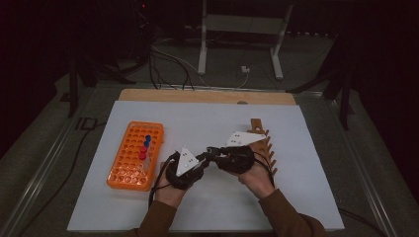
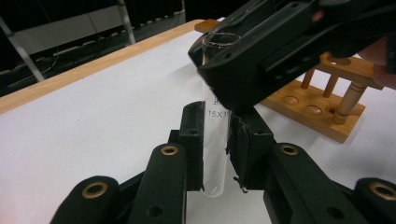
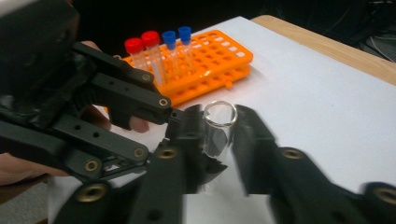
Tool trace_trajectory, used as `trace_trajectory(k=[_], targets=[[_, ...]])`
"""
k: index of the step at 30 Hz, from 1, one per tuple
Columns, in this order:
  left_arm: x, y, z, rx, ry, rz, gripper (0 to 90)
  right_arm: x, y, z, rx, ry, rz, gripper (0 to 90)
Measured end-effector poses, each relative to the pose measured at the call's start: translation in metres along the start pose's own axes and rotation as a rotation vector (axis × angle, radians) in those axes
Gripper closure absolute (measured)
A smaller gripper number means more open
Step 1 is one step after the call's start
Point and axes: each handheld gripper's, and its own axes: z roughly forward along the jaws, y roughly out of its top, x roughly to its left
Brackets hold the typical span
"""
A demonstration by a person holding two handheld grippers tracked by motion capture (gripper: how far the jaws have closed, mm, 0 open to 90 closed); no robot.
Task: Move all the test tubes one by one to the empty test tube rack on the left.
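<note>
A clear glass test tube [image 2: 215,140] stands upright above the middle of the white mat. My left gripper [image 2: 217,116] is shut on its lower half, with the pads pressing both sides. My right gripper [image 3: 218,126] straddles the tube's open rim [image 3: 219,113] from the other side, its jaws slightly apart from the glass. In the high view the left gripper [image 1: 205,157] and the right gripper [image 1: 213,149] meet tip to tip, each held in one hand. The tube itself is too small to make out there.
An orange tube rack [image 1: 136,155] lies left of the hands, holding red-capped tubes [image 3: 142,51] and blue-capped tubes [image 3: 177,39]. A wooden peg rack [image 1: 264,145] stands right behind the right hand. The white mat [image 1: 296,148] covers the table, and its wooden far edge [image 1: 207,95] shows.
</note>
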Motion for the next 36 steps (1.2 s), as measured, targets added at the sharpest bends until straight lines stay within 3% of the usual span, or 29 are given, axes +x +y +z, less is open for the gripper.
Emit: trace_trajectory(k=[6, 13, 18, 24, 36], targets=[[0.006, -0.005, -0.001, 0.009, 0.012, -0.023, 76.0, -0.005, -0.002, -0.007, -0.021, -0.012, 0.008, 42.7], [0.009, -0.007, -0.004, 0.008, 0.023, -0.036, 76.0, -0.008, -0.007, -0.011, -0.012, -0.132, 0.01, 16.7], [0.012, -0.008, -0.008, 0.001, 0.029, -0.052, 76.0, -0.012, -0.014, -0.012, 0.003, -0.235, 0.0, 6.9], [0.018, -0.01, -0.015, -0.003, 0.044, -0.064, 76.0, -0.022, -0.025, -0.02, -0.015, -0.271, 0.034, 0.9], [0.023, -0.011, -0.031, -0.024, 0.059, -0.066, 75.9, -0.032, -0.038, -0.035, -0.033, -0.333, 0.06, 0.0]])
